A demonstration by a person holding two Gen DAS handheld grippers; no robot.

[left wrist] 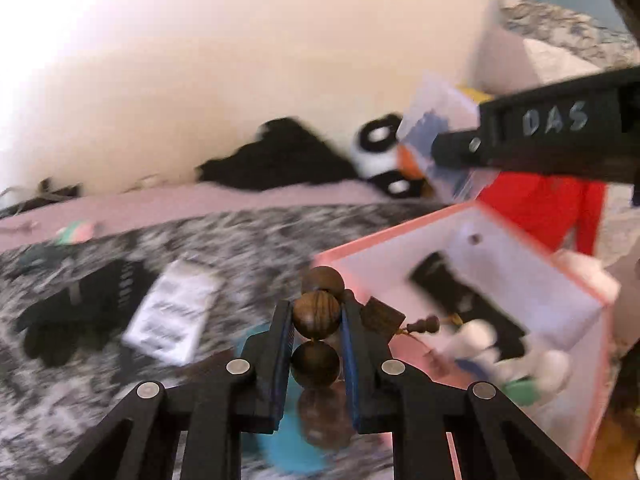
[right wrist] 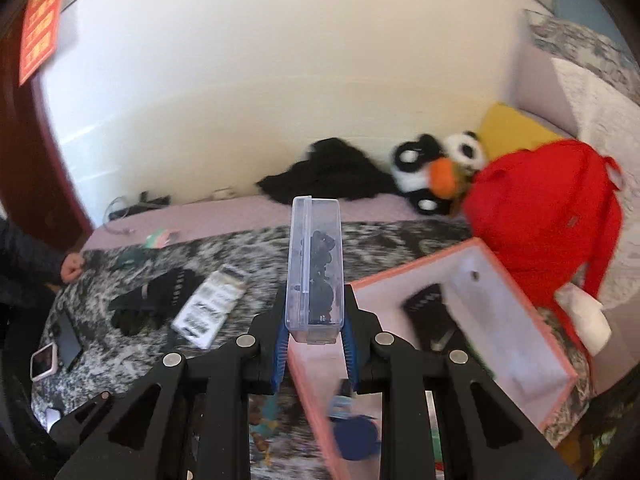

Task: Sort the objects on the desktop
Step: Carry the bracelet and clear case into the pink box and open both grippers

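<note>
text: "DAS" | on: right claw (left wrist: 440,148) black body

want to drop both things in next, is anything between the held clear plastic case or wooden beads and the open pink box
Nothing visible blocks either. The right gripper holds the clear plastic case just left of the open pink-rimmed box; the left gripper holds the brown wooden bead string at its near corner. The box already contains items.

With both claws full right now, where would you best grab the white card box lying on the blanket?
Take the card box across its two long edges, coming from above. It lies flat on the blanket, so only its narrow width fits between claw fingers; the black glove sits close on its left.
</note>
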